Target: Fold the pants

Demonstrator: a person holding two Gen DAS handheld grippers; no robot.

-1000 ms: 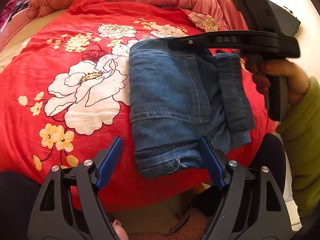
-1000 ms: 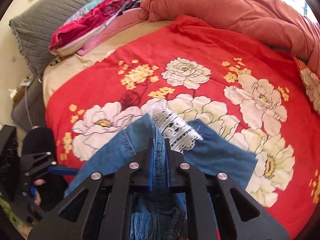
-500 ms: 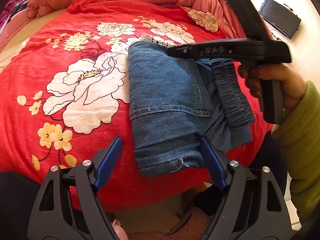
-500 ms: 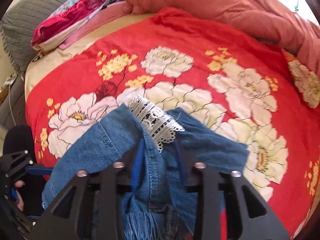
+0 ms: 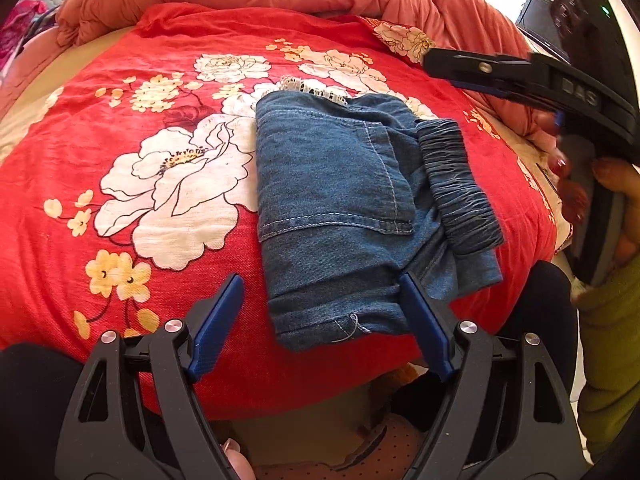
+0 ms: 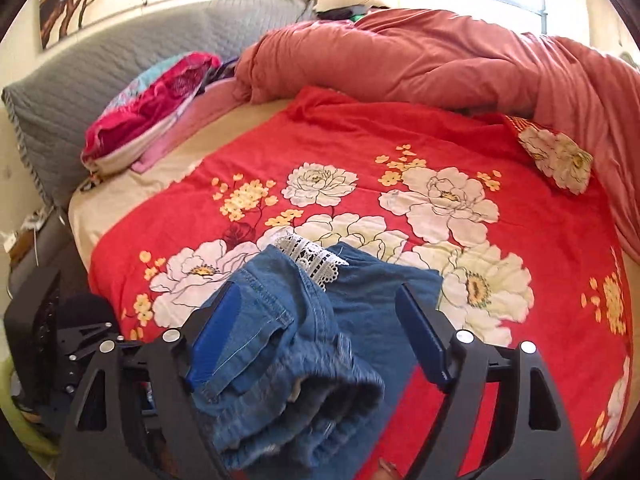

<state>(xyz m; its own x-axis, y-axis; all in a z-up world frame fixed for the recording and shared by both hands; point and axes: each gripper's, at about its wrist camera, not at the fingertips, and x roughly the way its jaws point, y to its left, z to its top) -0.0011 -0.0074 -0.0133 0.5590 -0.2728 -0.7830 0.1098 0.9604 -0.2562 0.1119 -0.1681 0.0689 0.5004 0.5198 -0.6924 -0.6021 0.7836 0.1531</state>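
The pants are blue denim, folded into a compact, roughly rectangular bundle that lies on the red floral blanket near the front edge of the bed. In the left wrist view a back pocket outlined with pale stitching faces up, and a gathered, darker elastic waistband runs along the bundle's right side. A strip of white lace trim peeks out from under the far edge, and a hemmed edge with a loose thread lies nearest the camera. The fold is not quite square: a lower layer juts out at the near right corner.

The left tool hovers at the near edge of the bundle with its blue pads spread wide, the right pad just at the denim; whether it touches is hard to tell. The right tool is likewise spread, its pads on either side of the bundle's waistband end, gripping nothing. In that view the cloth nearest the lens is blurred.

Beyond the blanket lies a bunched salmon-pink duvet, and a grey quilted headboard stands behind a pink patterned pillow.
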